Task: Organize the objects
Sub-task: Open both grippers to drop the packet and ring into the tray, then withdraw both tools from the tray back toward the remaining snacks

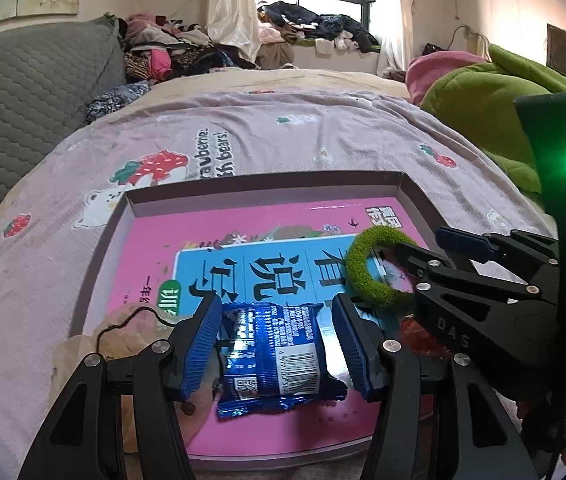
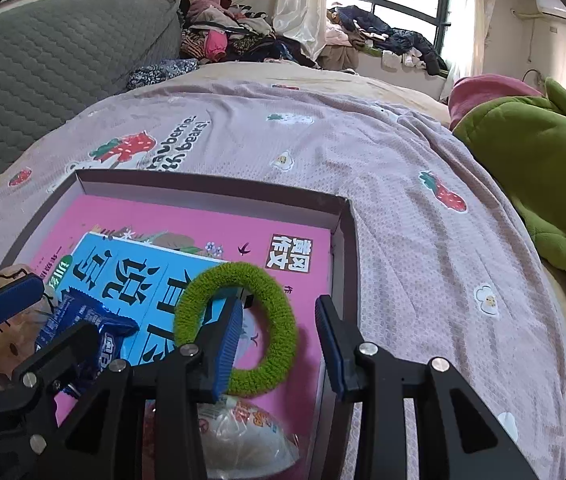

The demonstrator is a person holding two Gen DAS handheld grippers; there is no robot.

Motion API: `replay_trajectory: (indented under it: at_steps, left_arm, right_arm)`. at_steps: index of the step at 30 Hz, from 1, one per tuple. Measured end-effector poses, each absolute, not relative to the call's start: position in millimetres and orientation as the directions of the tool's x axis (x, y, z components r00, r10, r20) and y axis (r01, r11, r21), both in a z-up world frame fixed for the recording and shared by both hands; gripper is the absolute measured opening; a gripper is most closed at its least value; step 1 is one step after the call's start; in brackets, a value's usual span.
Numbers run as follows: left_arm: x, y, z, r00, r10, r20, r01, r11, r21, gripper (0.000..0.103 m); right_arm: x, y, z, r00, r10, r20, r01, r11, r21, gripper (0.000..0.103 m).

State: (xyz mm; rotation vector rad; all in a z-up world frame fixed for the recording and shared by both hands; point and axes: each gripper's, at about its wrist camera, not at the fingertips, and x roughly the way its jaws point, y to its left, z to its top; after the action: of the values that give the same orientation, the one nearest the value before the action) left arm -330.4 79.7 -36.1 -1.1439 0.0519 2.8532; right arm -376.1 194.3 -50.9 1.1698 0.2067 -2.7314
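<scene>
A blue foil snack packet [image 1: 271, 352] sits between the pads of my left gripper [image 1: 277, 344], which is shut on it just above a pink book [image 1: 203, 240]. The book lies in a shallow dark-rimmed box [image 1: 263, 182] on the bed. A fuzzy green hair ring [image 2: 243, 320] rests flat on the book [image 2: 163, 216]. My right gripper [image 2: 279, 344] is open, with one finger inside the ring's hole, the other outside it, and neither pad pressing. The left gripper [image 2: 35, 320] and packet [image 2: 91, 320] show at the left of the right wrist view.
A beige pouch with a black cord [image 1: 123, 332] and a white wrapped snack [image 2: 243, 432] also lie in the box [image 2: 211, 184]. Lilac strawberry bedspread [image 2: 403, 200] surrounds it. A grey quilted cushion [image 1: 23, 100] is at left, a green blanket [image 2: 543, 168] at right, and clothes piles [image 1: 171, 48] behind.
</scene>
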Motion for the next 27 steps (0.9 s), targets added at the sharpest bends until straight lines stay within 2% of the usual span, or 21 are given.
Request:
replay_trajectory:
  at_steps: [4, 10, 14, 24, 27]
  left_arm:
    - [-327.4, 78.5, -29.7, -0.741, 0.045, -0.670, -0.067, -0.998, 0.007, 0.060]
    - [-321.0, 79.7, -19.4, -0.776, 0.013, -0.631, -0.055, -0.997, 0.046, 0.067]
    - [-319.7, 72.7, -12.7, -0.779, 0.045, -0.625, -0.058, -0.998, 0.001, 0.071]
    - [-311.1, 65.2, 0.7, -0.797, 0.045, -0.602, -0.045, -0.999, -0.015, 0.072]
    - [-306.4, 62.8, 5.5, -0.805, 0.052, -0.591, -0.046, -0.999, -0.025, 0.072]
  right_arm:
    - [-370.5, 195.0, -44.6, -0.687, -0.096, -0.720, 0.205, -0.977, -0.066, 0.042]
    - [-361.0, 197.4, -31.6, -0.701, -0.112, -0.704, 0.200, -0.979, -0.044, 0.046]
    - [-355.4, 197.1, -24.9, -0.708, -0.110, -0.698, 0.196, -0.980, -0.044, 0.046]
    - [-337.5, 196.7, -10.4, -0.720, -0.115, -0.684, 0.193, -0.981, -0.037, 0.047]
    - [-330.3, 196.5, -4.1, -0.722, -0.122, -0.681, 0.196, -0.980, -0.032, 0.052]
